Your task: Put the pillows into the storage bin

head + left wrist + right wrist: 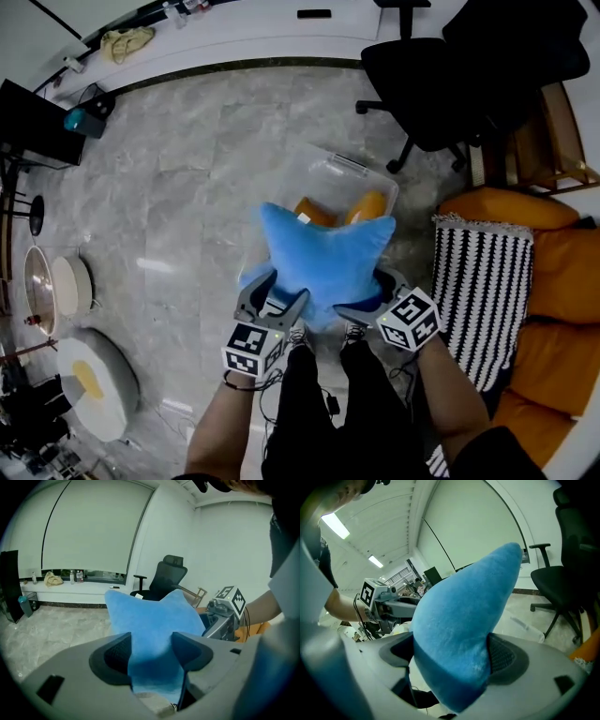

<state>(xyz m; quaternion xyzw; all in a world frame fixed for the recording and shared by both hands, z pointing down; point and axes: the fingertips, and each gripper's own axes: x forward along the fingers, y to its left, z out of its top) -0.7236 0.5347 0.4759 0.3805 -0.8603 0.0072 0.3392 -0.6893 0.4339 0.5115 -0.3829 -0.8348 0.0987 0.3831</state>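
I hold a blue pillow [323,253] up between both grippers, above the near side of a clear plastic storage bin [352,167] on the floor. My left gripper [277,292] is shut on the pillow's lower left corner, and in the left gripper view the blue pillow [150,616] is pinched between the pads of the left gripper [151,651]. My right gripper [370,298] is shut on the lower right corner. In the right gripper view the blue pillow [464,616] bulges out from the right gripper [450,653]. An orange pillow [367,206] lies inside the bin, partly hidden by the blue one.
A black-and-white striped pillow [483,281] rests on the orange sofa [553,272] to the right. A black office chair [441,66] stands behind the bin on the right. Round white floor objects [94,380] sit at the left. A long white counter [244,37] lines the far wall.
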